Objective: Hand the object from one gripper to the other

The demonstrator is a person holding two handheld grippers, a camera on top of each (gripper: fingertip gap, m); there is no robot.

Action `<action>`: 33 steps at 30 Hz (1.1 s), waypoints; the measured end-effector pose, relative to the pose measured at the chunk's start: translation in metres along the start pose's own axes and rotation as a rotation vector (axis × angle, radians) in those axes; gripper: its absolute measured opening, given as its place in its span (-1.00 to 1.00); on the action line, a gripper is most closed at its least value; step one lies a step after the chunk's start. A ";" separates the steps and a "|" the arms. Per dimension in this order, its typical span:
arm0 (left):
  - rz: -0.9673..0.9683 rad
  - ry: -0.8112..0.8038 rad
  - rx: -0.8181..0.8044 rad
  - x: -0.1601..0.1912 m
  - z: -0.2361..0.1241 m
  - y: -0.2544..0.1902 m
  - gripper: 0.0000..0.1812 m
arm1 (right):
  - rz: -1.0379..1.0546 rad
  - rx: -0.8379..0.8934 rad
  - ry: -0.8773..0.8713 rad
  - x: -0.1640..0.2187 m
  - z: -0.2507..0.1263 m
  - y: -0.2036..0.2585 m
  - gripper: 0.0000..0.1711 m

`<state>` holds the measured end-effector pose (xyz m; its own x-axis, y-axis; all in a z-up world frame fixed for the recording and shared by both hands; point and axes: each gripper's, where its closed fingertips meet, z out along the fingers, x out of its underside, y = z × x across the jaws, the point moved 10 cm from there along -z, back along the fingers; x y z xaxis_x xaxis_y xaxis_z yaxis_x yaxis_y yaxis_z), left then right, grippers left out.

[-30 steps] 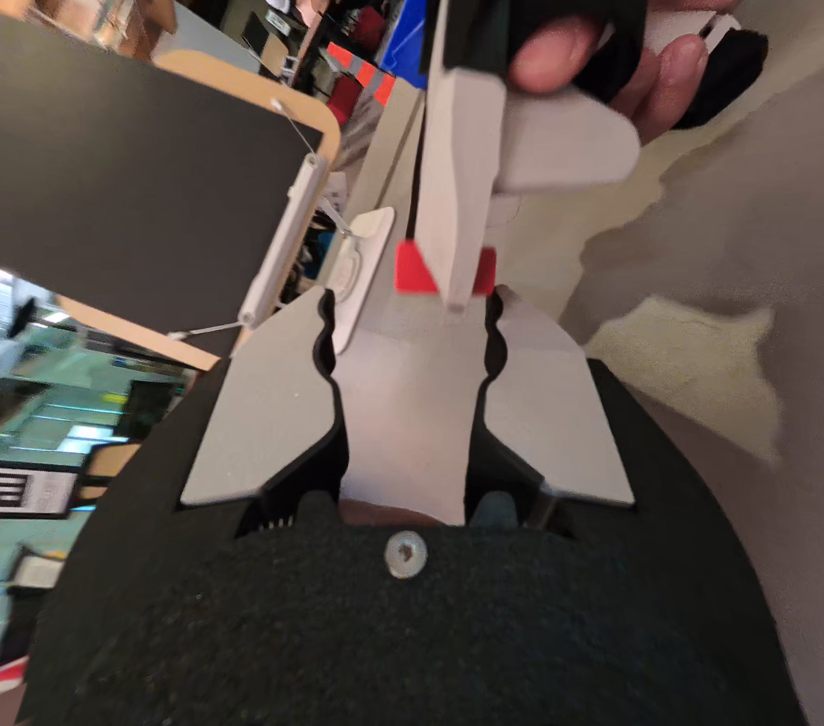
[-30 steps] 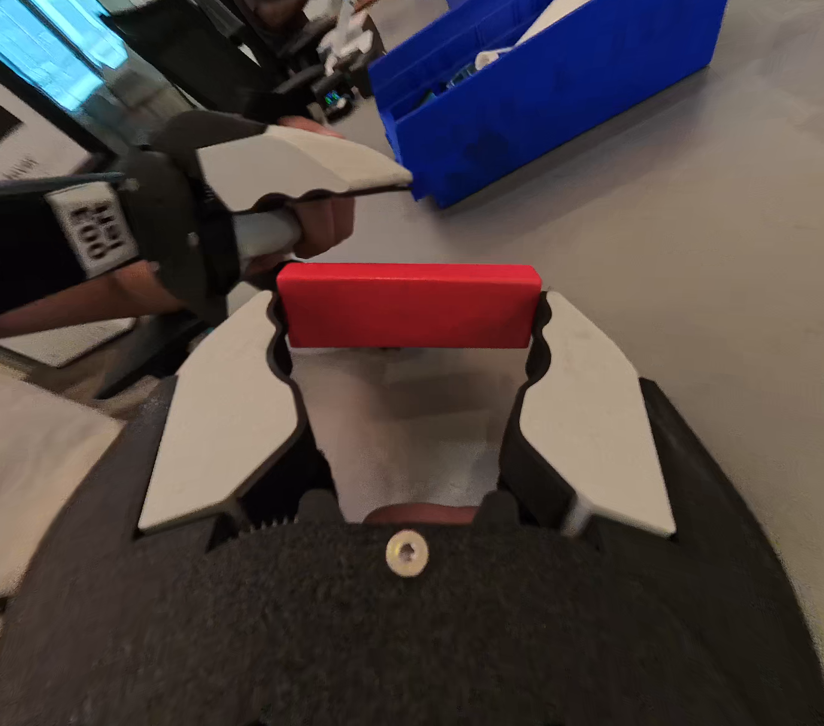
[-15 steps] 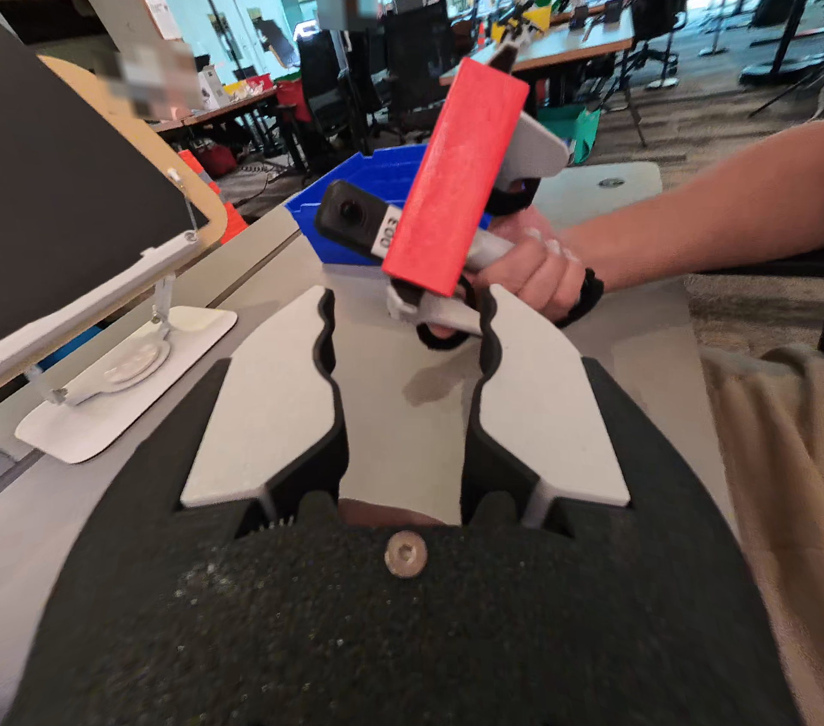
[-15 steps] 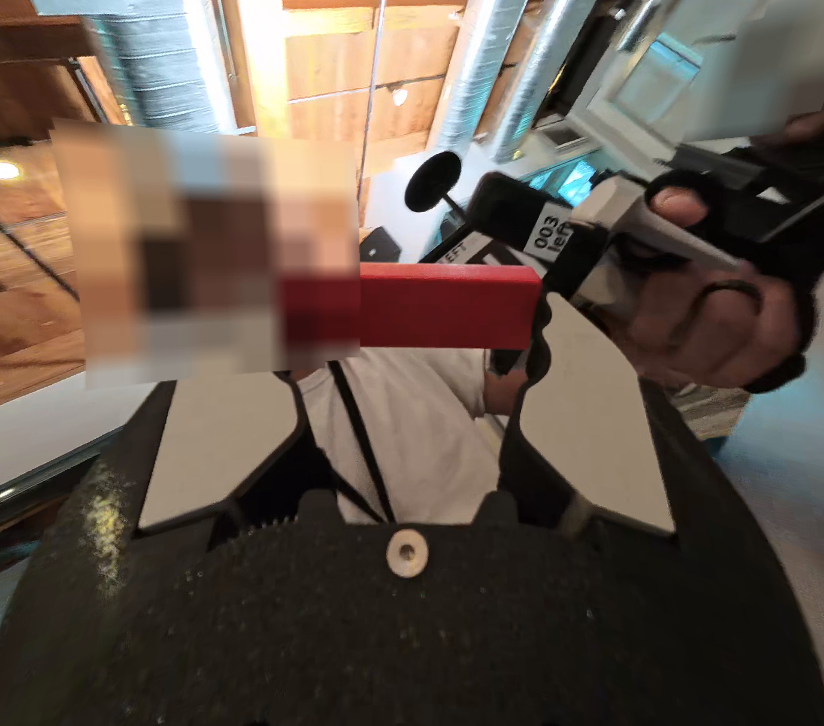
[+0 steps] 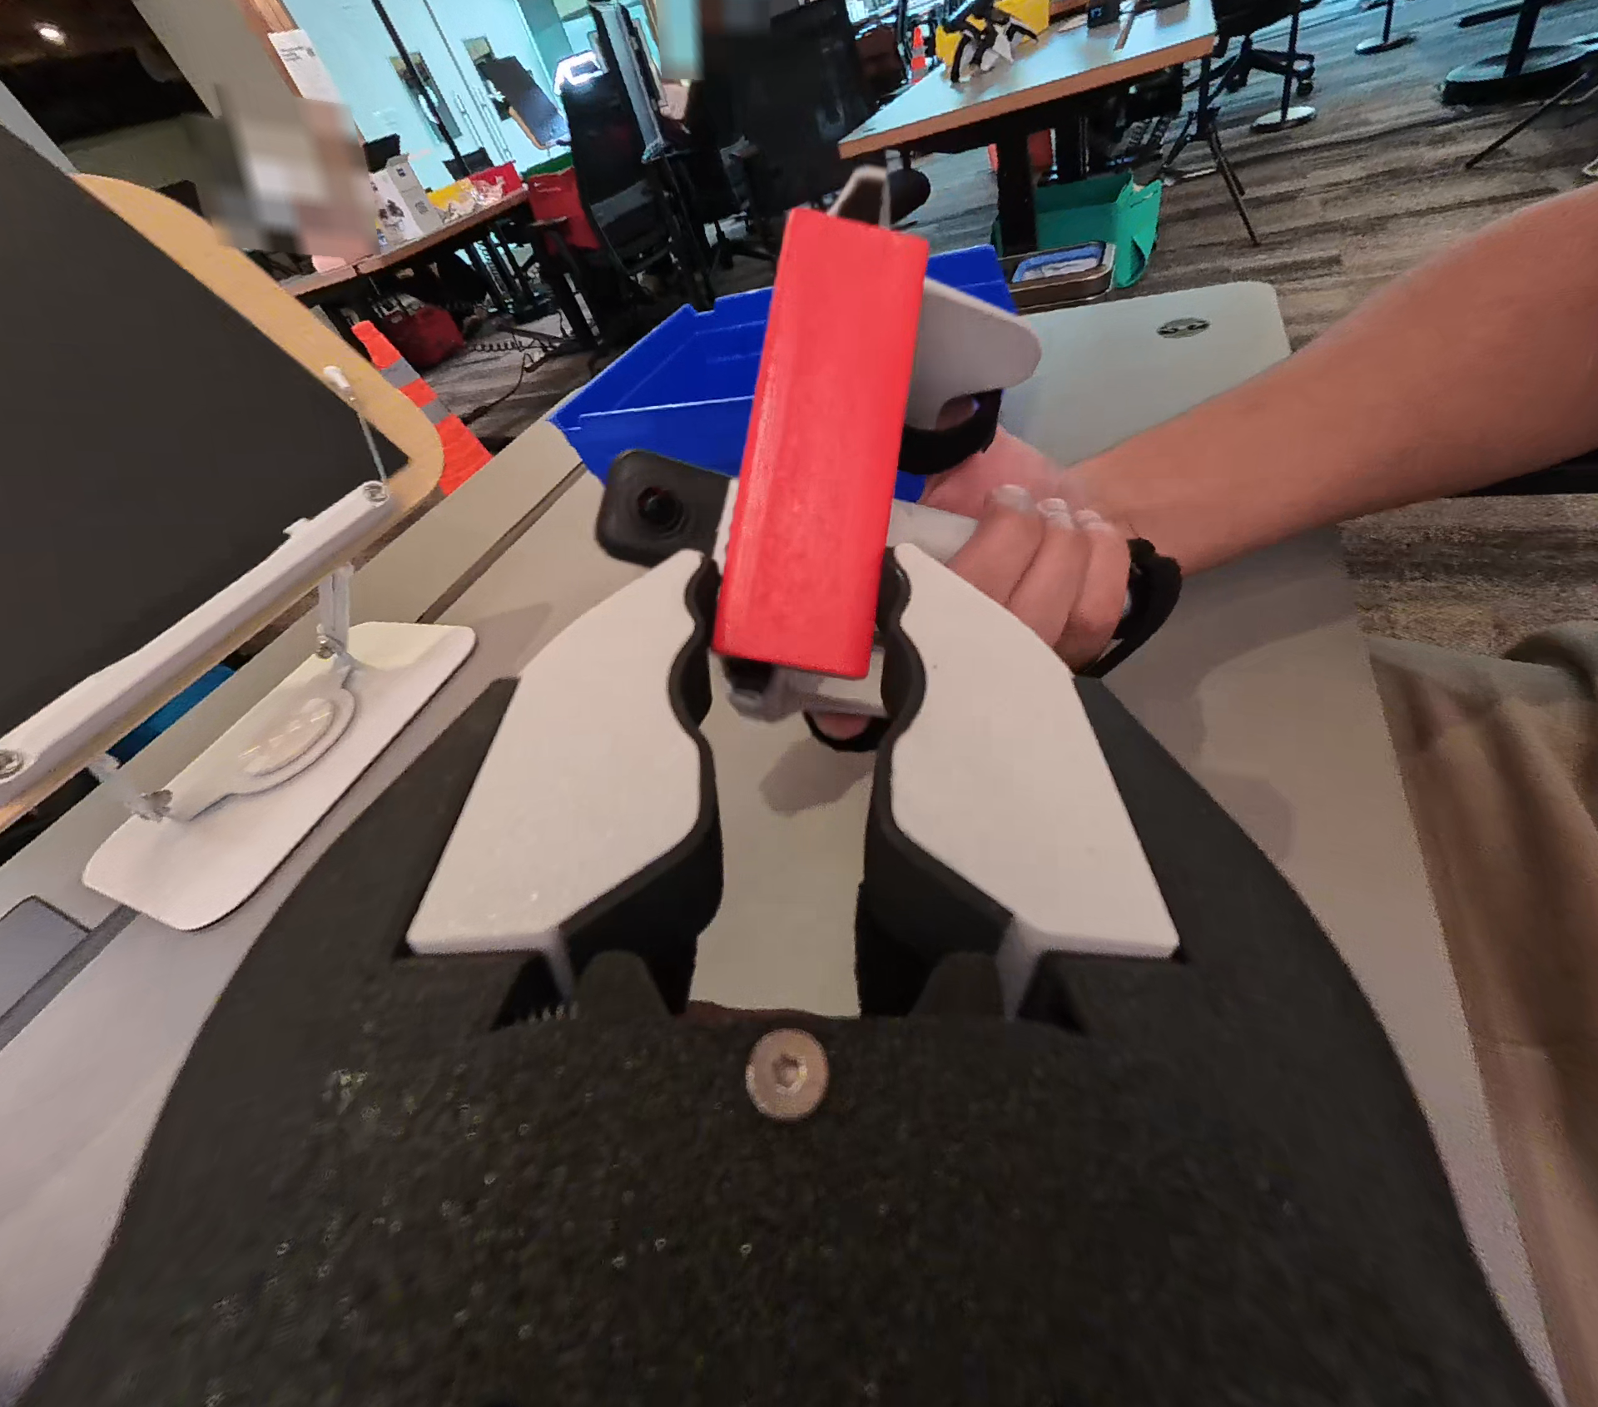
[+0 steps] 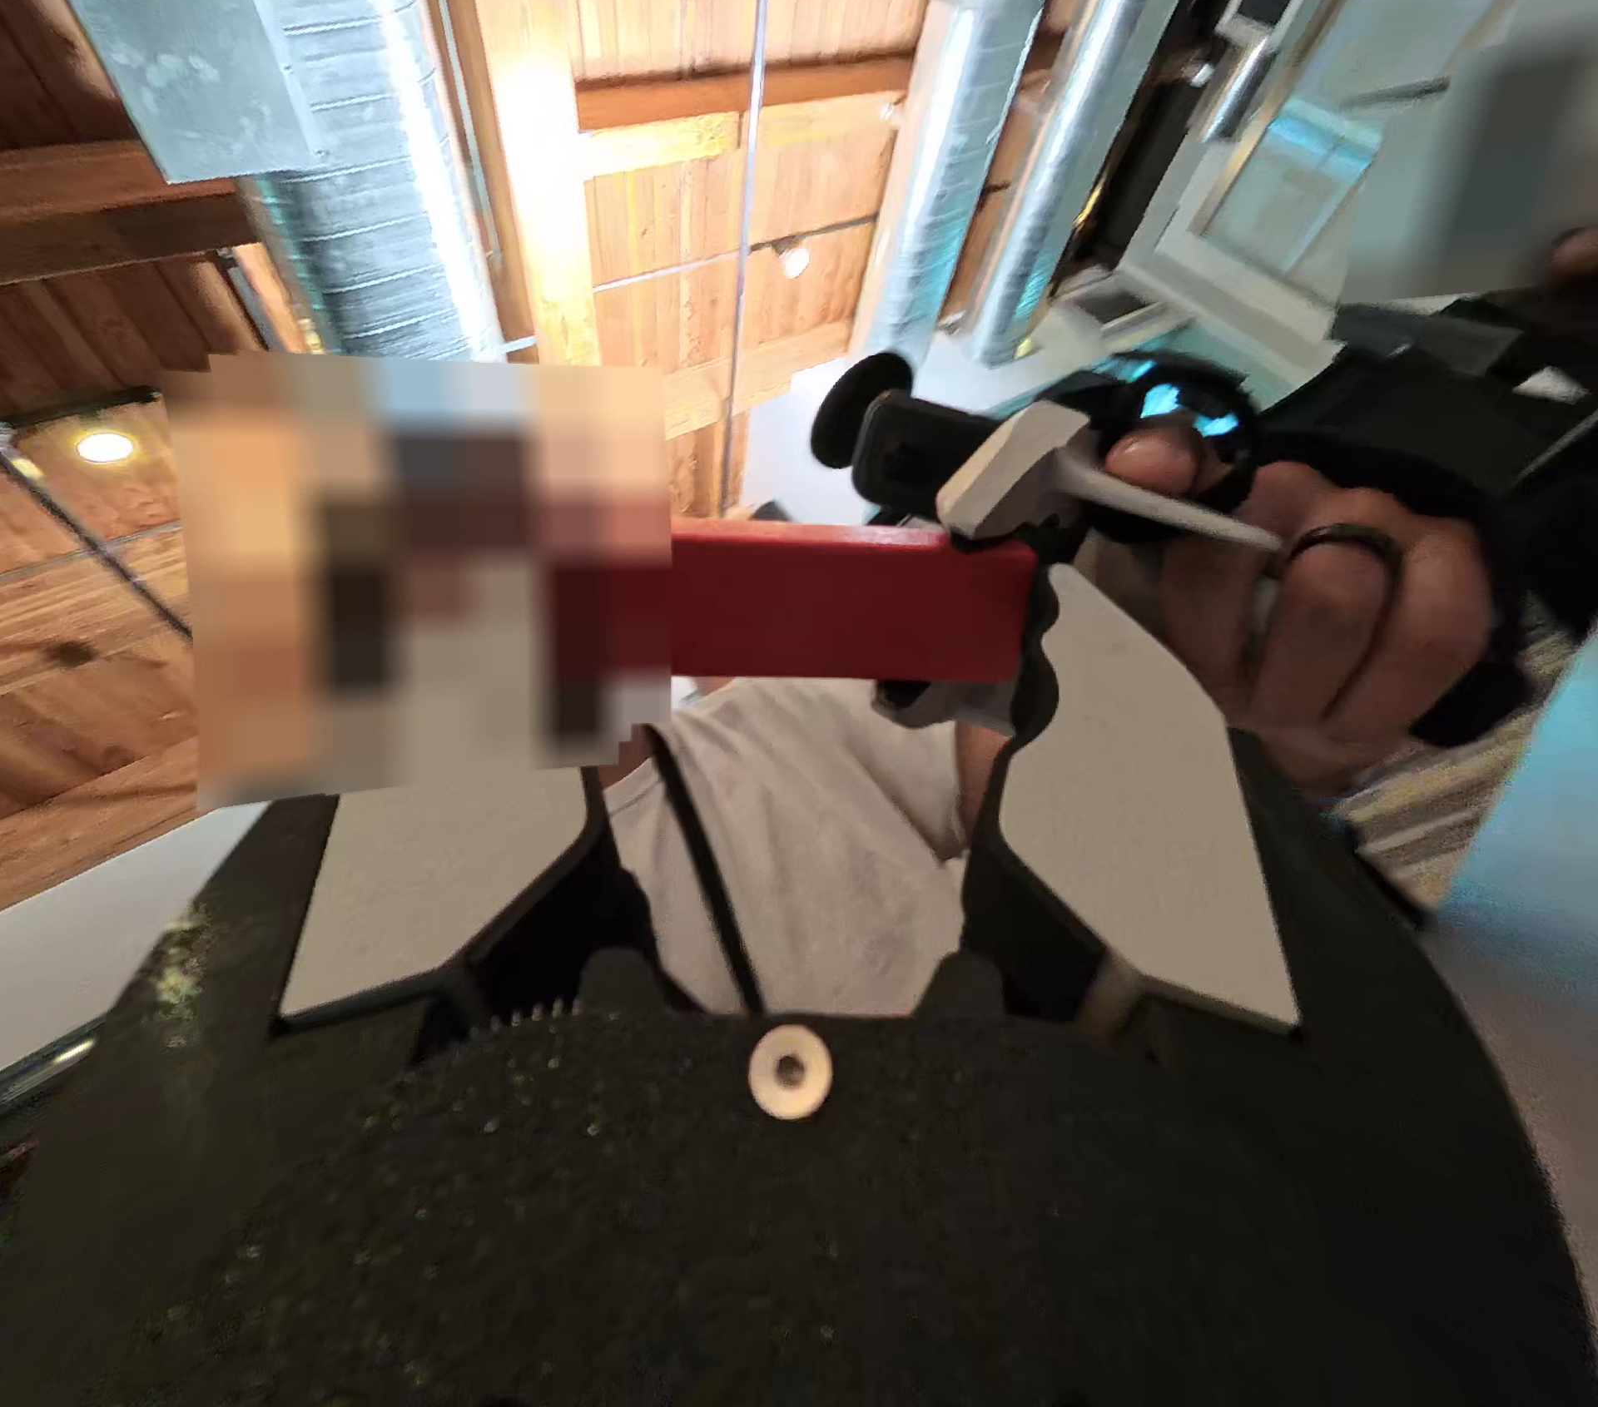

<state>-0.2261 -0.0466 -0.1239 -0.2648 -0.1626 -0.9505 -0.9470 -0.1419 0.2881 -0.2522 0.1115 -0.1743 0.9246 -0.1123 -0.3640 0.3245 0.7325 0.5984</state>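
**Red block between two grippers**

Left wrist view: the left gripper (image 5: 795, 609) has its jaws closed partway around the bottom end of the red block (image 5: 821, 449); whether they pinch it, I cannot tell. A blue bin (image 5: 666, 406) stands behind on the bench (image 5: 1211, 363).

Right wrist view: the right gripper (image 6: 778, 613) has jaws spread wide, holding the red block (image 6: 847, 600) by its ends. The left gripper (image 6: 994, 570) crowds its right end.

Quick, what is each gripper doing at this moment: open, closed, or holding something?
Left gripper: open, its fingers either side of the red block's lower end, not clamped.
Right gripper: closed on the red block, gripping it by its two ends.
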 end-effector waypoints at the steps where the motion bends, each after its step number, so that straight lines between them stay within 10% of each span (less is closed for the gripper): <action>1: -0.001 0.002 -0.016 0.000 -0.001 0.002 -0.61 | -0.037 0.038 -0.030 -0.003 -0.005 0.002 0.10; 14: -0.195 0.119 -0.185 0.017 -0.008 0.035 -0.62 | -1.182 1.158 0.183 -0.006 -0.022 0.024 -0.02; 20: -0.312 0.244 -0.199 0.028 -0.006 0.044 -0.62 | -1.969 1.699 0.643 0.015 -0.011 0.010 -0.19; 24: -0.314 0.397 -0.183 0.043 0.001 0.042 -0.62 | -2.269 1.815 1.129 0.029 -0.013 -0.010 -0.34; 33: -0.365 0.516 -0.161 0.048 0.008 0.039 -0.62 | -2.485 1.813 1.313 0.032 -0.013 -0.016 -0.40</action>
<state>-0.2774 -0.0519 -0.1589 0.2276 -0.5183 -0.8243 -0.9099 -0.4148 0.0096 -0.2304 0.1048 -0.2055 -0.3257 0.9451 -0.0259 -0.1050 -0.0634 -0.9924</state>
